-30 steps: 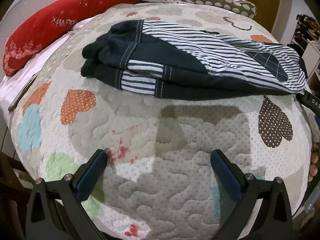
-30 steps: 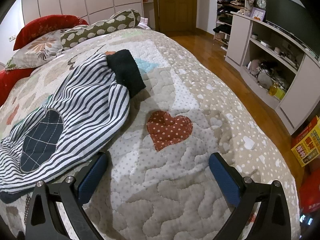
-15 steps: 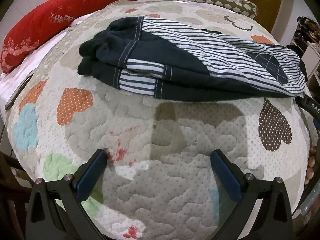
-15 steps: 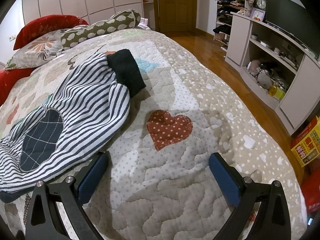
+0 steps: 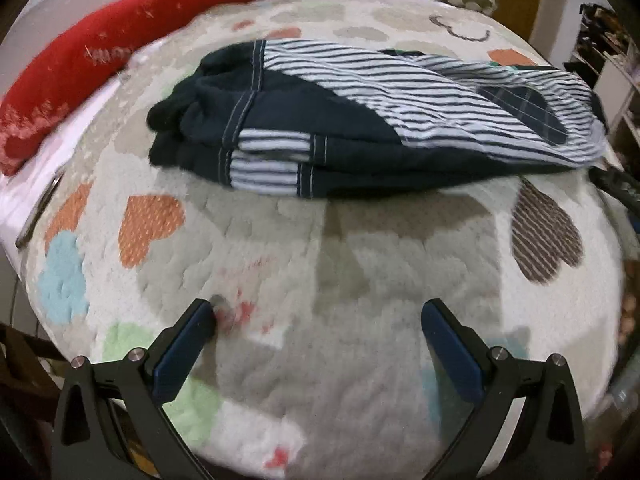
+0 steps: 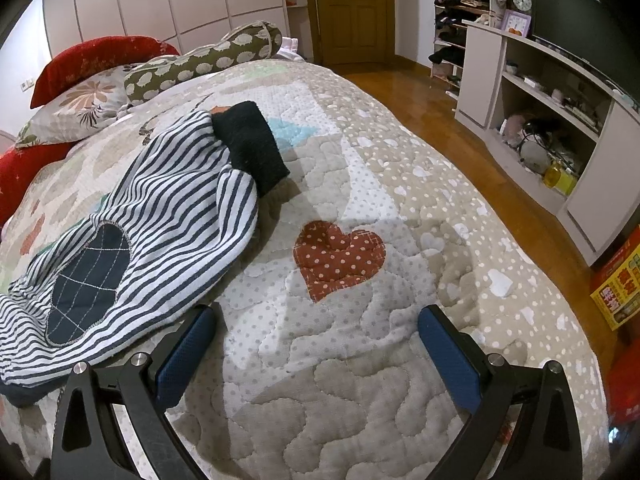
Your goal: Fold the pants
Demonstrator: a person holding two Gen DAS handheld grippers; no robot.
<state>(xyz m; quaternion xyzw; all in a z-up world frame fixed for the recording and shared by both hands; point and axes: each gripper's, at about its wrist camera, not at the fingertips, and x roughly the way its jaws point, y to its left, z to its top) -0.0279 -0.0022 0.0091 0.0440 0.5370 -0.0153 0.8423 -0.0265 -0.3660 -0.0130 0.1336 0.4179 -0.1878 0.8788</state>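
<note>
Foreground: the left gripper (image 5: 318, 330) and the right gripper (image 6: 316, 334), each with jaws spread wide and holding nothing, hover over the quilted bed cover (image 6: 360, 380). Middle ground: the pants (image 5: 360, 128), navy with striped panels, lie folded lengthwise on the bed; in the right wrist view the striped fabric with a navy knee patch (image 6: 86, 276) lies just beside the left blue pad, contact uncertain. Background: a red pillow (image 5: 60, 80) and a spotted bolster (image 6: 204, 62) at the bed's head.
</note>
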